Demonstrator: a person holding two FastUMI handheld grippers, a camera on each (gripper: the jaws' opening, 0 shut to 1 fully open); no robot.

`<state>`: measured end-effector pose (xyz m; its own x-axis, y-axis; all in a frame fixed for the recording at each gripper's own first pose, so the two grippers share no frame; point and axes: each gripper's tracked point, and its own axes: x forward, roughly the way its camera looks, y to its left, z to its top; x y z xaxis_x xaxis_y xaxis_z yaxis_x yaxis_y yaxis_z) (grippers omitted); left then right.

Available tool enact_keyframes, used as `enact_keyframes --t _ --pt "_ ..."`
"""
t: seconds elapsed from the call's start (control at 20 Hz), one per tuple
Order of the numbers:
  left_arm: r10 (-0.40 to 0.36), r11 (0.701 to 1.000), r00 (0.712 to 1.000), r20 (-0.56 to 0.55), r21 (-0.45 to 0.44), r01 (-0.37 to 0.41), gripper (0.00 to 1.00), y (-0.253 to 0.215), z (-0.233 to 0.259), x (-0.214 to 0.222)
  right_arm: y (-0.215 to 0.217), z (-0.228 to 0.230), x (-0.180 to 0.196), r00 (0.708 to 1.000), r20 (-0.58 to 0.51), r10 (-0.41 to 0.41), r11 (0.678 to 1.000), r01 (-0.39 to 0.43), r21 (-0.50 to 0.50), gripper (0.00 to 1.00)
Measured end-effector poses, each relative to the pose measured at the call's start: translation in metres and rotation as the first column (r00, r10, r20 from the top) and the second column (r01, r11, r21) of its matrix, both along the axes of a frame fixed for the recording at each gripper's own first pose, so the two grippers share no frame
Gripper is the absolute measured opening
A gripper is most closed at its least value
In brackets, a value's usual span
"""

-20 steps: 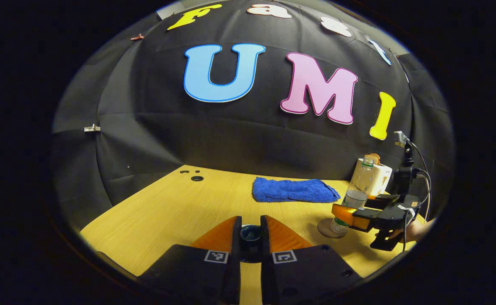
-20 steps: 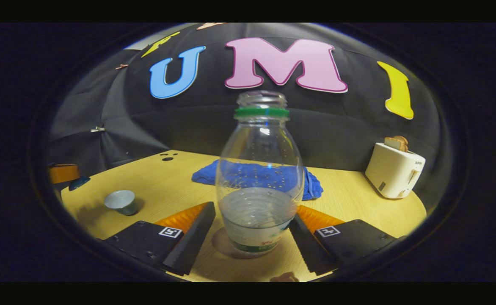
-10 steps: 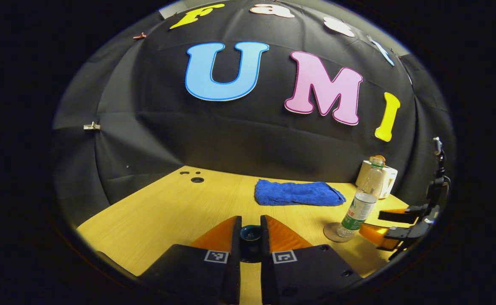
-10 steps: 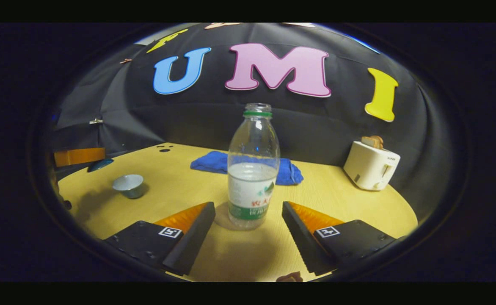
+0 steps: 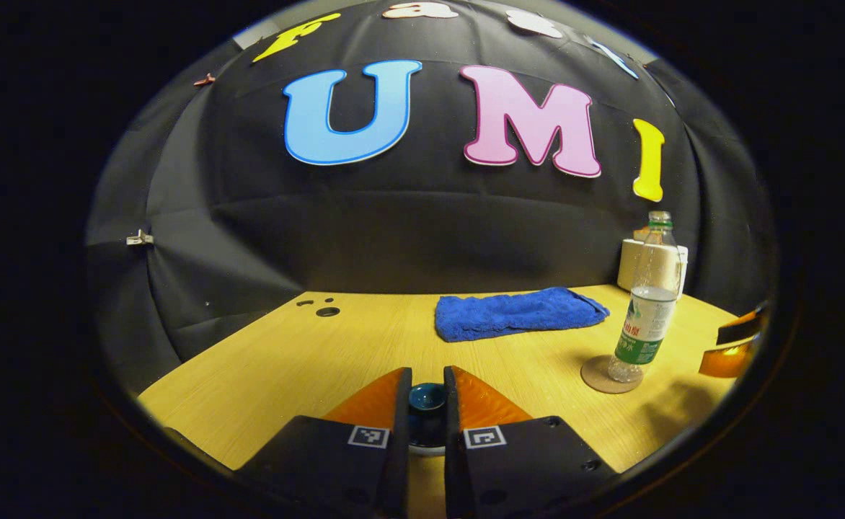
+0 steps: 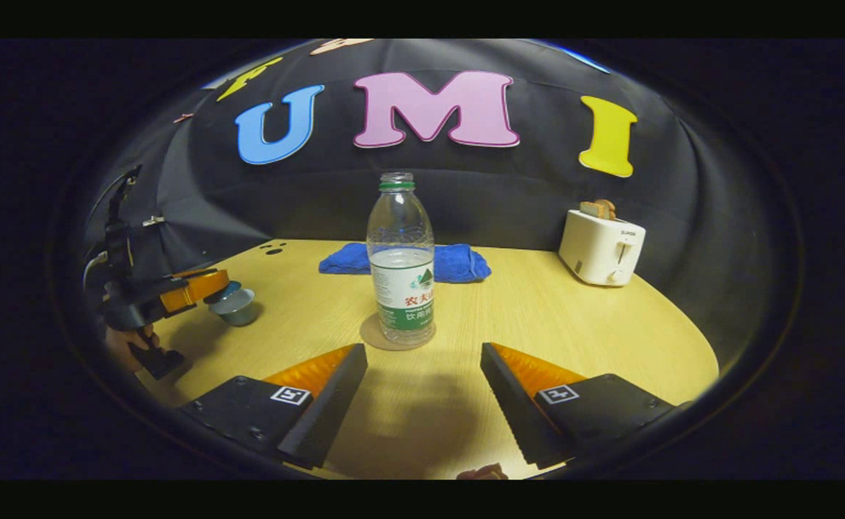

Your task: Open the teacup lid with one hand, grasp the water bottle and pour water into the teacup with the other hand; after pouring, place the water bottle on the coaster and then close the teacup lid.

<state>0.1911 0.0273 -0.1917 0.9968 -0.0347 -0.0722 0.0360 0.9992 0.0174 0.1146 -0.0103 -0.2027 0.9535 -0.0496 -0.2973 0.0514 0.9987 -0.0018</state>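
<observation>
Wooden table (image 6: 552, 324): bottle (image 6: 401, 259) on coaster (image 6: 373, 336); right tongs (image 6: 422, 389) apart, left tongs (image 5: 427, 411) clamping lid (image 5: 427, 401).

We see a light wooden table (image 6: 574, 324) set against a black cloth wall (image 6: 509, 202). A folded blue towel (image 6: 458, 263) lies at the table's back edge, close to the wall. A white toaster (image 6: 599, 247) holding bread stands to the towel's right. Small round holes (image 5: 325, 311) mark the tabletop left of the towel.

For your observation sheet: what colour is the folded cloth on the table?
Blue; the cloth shows best in the right gripper view.
</observation>
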Motion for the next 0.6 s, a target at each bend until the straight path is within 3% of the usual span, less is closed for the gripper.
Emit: enact_keyframes --t 0.25,0.3,0.5,0.6 --pt "-0.019 1.000 1.000 -0.016 0.004 0.020 0.21 -0.004 -0.013 0.004 0.007 -0.005 -0.004 1.000 -0.020 0.004 1.000 -0.005 -0.001 0.98" --pt "-0.024 1.000 1.000 -0.016 0.004 0.024 0.29 -0.006 -0.013 0.004 0.009 -0.005 -0.004 1.000 -0.019 0.006 1.000 -0.006 -0.003 0.98" --pt "-0.023 1.000 1.000 -0.013 0.009 0.023 0.26 -0.006 -0.014 0.006 0.007 0.000 -0.005 1.000 -0.005 -0.018 1.000 0.017 -0.022 0.98" --pt "-0.022 0.999 1.000 -0.021 0.032 0.023 0.34 -0.006 -0.012 0.002 0.006 0.006 -0.005 0.999 -0.003 -0.036 0.999 0.036 -0.003 0.98"
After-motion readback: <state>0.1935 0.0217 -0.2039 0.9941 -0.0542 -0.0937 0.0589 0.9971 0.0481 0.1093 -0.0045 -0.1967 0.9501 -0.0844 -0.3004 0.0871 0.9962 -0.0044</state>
